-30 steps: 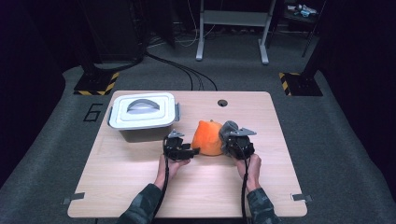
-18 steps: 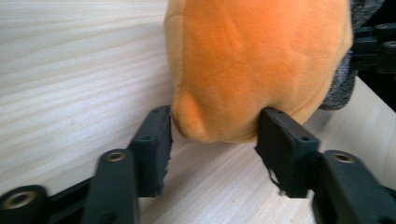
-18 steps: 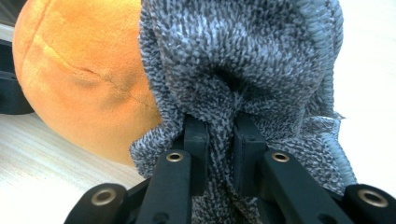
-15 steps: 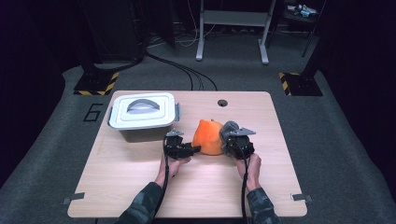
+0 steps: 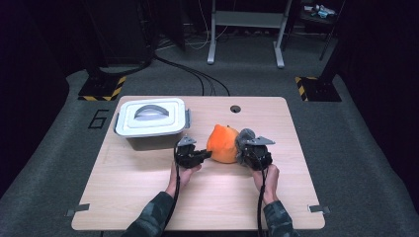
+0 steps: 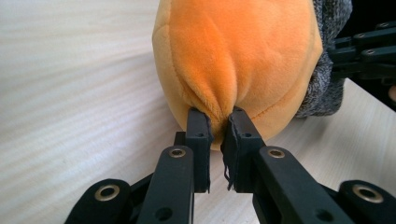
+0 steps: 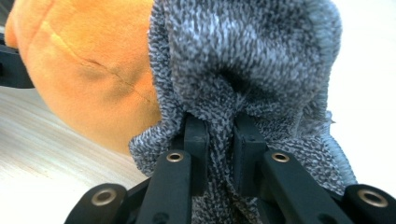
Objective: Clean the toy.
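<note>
An orange plush toy (image 5: 223,143) lies on the wooden table (image 5: 148,197), with a grey knitted cloth (image 5: 245,134) over its right side. My left gripper (image 5: 206,154) has just been closing and now pinches a fold of the orange plush (image 6: 233,60) between its pads (image 6: 200,126). My right gripper (image 5: 240,149) is shut on the grey knitted cloth (image 7: 252,60), which bunches between its jaws, with the orange plush (image 7: 88,70) behind at left. The right gripper's black jaws (image 6: 369,46) show in the left gripper view, far right.
A white lidded box with a grey handle (image 5: 150,118) stands at the table's back left, just behind my left hand. A round cable hole (image 5: 235,108) sits near the far edge. Cables and stand legs lie on the floor beyond.
The left gripper's jaws have closed onto the orange plush's left side. The right gripper and the toy have kept their places.
</note>
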Motion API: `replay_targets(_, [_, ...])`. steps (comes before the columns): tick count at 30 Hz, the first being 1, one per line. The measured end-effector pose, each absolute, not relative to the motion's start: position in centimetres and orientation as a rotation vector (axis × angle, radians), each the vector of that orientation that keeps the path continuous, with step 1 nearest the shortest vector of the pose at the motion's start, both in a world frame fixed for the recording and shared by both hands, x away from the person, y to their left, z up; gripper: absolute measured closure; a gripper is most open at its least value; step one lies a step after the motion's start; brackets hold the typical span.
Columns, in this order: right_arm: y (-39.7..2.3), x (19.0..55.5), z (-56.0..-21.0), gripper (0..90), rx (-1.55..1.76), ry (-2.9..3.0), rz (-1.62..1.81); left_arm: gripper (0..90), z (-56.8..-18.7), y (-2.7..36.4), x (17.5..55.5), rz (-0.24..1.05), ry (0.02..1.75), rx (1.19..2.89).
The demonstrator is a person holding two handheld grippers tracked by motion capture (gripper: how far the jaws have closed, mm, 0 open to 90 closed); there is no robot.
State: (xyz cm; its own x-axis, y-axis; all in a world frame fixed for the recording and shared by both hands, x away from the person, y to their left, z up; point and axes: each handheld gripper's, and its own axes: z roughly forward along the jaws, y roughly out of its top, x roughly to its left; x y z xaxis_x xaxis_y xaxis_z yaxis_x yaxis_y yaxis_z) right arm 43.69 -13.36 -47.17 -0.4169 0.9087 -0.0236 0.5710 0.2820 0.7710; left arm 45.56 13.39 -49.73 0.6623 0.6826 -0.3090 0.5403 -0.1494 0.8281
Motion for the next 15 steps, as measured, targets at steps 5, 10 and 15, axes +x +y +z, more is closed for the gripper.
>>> replay_targets(5, [-13.8,43.0,-46.0,78.8,1.326,2.061,1.025,81.9,-48.3,13.3,45.3,0.258,0.918,1.864])
replay_targets(10, [-13.8,42.2,-43.7,78.8,1.301,2.033,1.098,81.9,-46.6,12.6,45.0,0.355,0.831,1.94])
replay_targets(15, [-12.4,41.3,-41.1,78.7,1.219,2.033,1.145,81.9,-45.5,11.4,44.5,0.413,0.763,1.998])
